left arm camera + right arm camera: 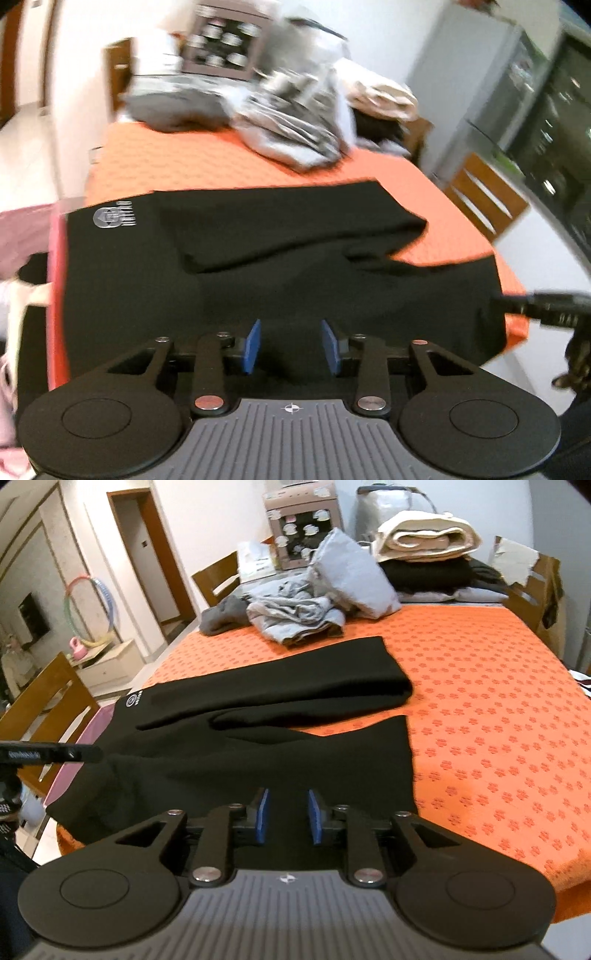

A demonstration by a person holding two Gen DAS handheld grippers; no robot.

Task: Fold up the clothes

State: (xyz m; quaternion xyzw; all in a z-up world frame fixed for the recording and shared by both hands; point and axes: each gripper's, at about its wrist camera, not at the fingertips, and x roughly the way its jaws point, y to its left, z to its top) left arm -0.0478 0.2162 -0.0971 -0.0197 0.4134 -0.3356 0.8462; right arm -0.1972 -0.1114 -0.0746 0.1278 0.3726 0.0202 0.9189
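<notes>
Both your grippers, left and right, sit part open with blue pads clear of cloth, nothing gripped, over the near edge of the black trousers spread flat on the orange tablecloth, grey clothes pile behind.

Even, bright indoor light fills both views. The left wrist view is smeared by motion blur, worst beyond the orange tablecloth; the right wrist view stays sharp. Fisheye bending curves walls near every edge, with dark corners.
</notes>
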